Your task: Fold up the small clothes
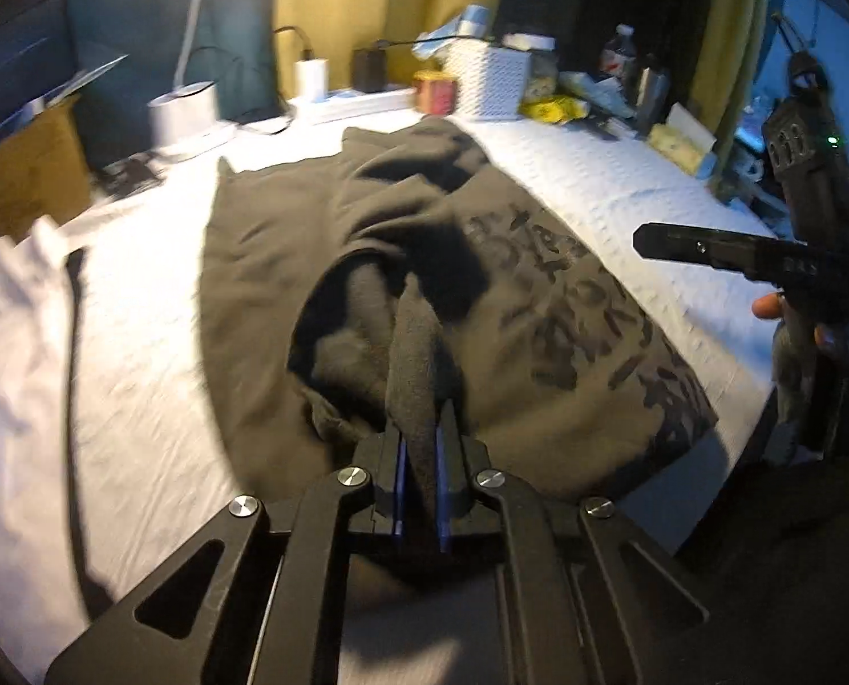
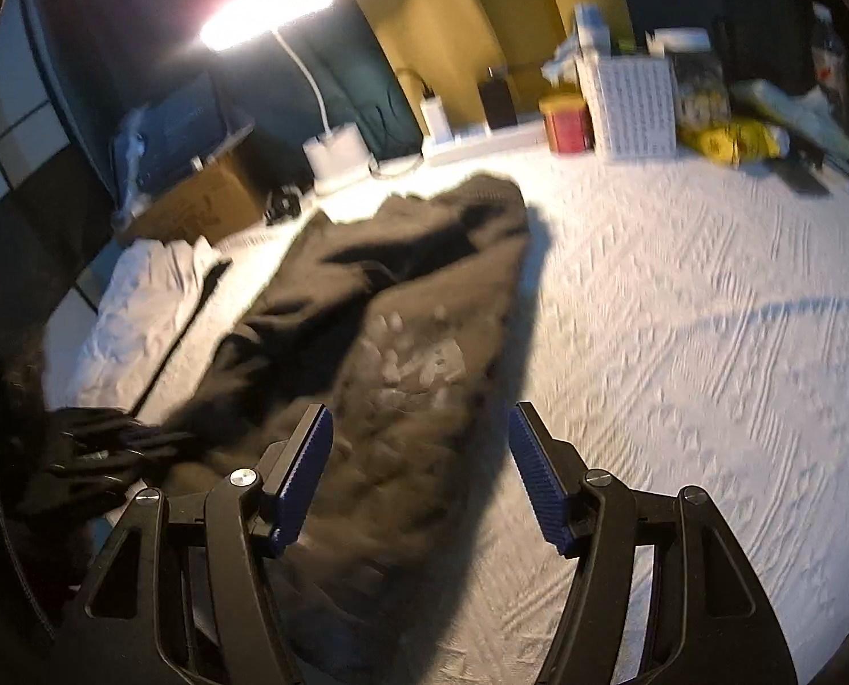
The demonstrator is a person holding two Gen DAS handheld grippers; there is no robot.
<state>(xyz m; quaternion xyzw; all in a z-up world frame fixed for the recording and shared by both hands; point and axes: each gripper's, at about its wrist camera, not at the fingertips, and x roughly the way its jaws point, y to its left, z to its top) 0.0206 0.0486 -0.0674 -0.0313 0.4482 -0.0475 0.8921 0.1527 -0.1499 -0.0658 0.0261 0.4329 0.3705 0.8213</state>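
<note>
A dark grey garment with a printed pattern lies crumpled on the white bed cover. My left gripper is shut on a fold of this garment near its front edge and holds the fold up. In the right wrist view the garment lies ahead and left. My right gripper is open and empty, just above the garment's near right edge. It also shows in the left wrist view at the right, above the bed's edge.
A white lamp base, a white basket, a red tin, yellow packets and bottles line the far side. A cardboard box stands at the left. A black cord runs over the cover.
</note>
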